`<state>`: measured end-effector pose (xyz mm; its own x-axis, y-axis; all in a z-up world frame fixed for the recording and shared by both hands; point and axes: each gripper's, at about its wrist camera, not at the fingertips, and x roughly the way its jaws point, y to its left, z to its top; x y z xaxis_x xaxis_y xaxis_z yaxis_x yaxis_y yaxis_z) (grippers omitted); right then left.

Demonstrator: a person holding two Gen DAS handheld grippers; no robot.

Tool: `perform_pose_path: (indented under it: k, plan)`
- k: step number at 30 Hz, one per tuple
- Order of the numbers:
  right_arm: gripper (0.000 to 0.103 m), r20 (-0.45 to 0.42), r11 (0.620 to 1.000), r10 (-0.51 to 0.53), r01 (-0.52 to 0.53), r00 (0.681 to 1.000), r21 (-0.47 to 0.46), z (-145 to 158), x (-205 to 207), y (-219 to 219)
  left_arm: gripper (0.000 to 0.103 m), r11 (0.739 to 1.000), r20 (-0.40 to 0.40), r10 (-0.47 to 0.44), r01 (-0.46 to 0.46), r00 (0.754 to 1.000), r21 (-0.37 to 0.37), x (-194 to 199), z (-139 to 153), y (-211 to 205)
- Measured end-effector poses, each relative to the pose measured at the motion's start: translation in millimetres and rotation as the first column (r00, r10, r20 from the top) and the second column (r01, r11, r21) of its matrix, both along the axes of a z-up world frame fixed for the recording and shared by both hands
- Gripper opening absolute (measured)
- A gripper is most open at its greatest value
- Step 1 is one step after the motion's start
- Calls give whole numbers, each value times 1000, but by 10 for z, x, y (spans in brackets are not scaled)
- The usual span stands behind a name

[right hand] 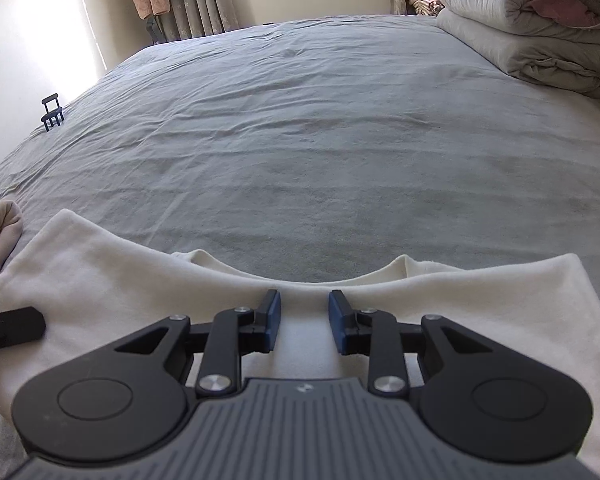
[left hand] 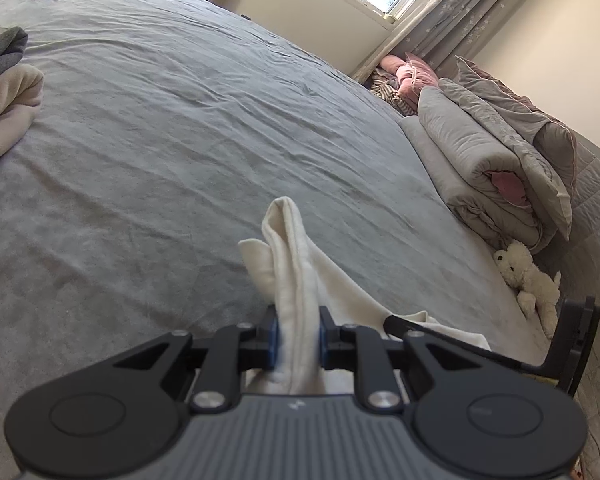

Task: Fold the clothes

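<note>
Left claw: we saw the left claw (left hand: pixel 298 342) clenched on a bunched fold of the cream garment (left hand: pixel 288 264), which stood up between the blue pads and ran away from the camera.
Right claw: the right claw (right hand: pixel 304 320) was released, its jaws standing apart with only flat cloth under the gap and nothing pinched.
Garment: the cream garment (right hand: pixel 100 276) lay spread on the bed (right hand: pixel 320 140), at the near edge, directly under the right claw; its long axis went across the picture, from left to right.
Neckline: the curved neck opening (right hand: pixel 300 278) was just ahead of the right fingertips, so the cloth edge lay forward of that claw and very close.
Nearer hand: we judged the right hand the nearer one to the collar edge, while the left held the side.
Beside: another pale folded cloth (right hand: pixel 2 228) rested at the left, near the garment.
Far: rolled grey quilts (right hand: pixel 520 12) lay well apart at the far right.
</note>
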<state>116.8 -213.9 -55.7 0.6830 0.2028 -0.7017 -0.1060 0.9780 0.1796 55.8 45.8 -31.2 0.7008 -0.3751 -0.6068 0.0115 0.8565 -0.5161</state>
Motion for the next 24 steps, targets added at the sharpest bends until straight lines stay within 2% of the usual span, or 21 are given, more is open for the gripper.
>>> perform_pose_path:
  k: [6, 10, 14, 20, 22, 24]
  plan:
    - [30, -52, 994, -15, 20, 999, 106, 227, -376, -196, 18, 1000, 35, -2, 2, 999, 0, -17, 132, -79]
    - [30, -102, 990, -17, 32, 995, 139, 336, -613, -233, 18, 1000, 59, 0, -1, 998, 2, -21, 212, -157]
    - [29, -156, 961, 11, 33, 988, 275, 273, -648, -233, 18, 1000, 88, -1, 2, 996, -2, -38, 298, -236]
    - [25, -215, 930, -1, 81, 977, 359, -13, -568, -229, 18, 1000, 116, -29, 30, 993, -8, -41, 379, -372]
    - [34, -223, 905, -4, 98, 975, 413, 21, -553, -304, 18, 999, 132, -36, 36, 991, 1, -46, 427, -428]
    - [34, -218, 886, -5, 106, 976, 451, 97, -554, -382, 18, 999, 141, -41, 42, 989, -5, -51, 476, -473]
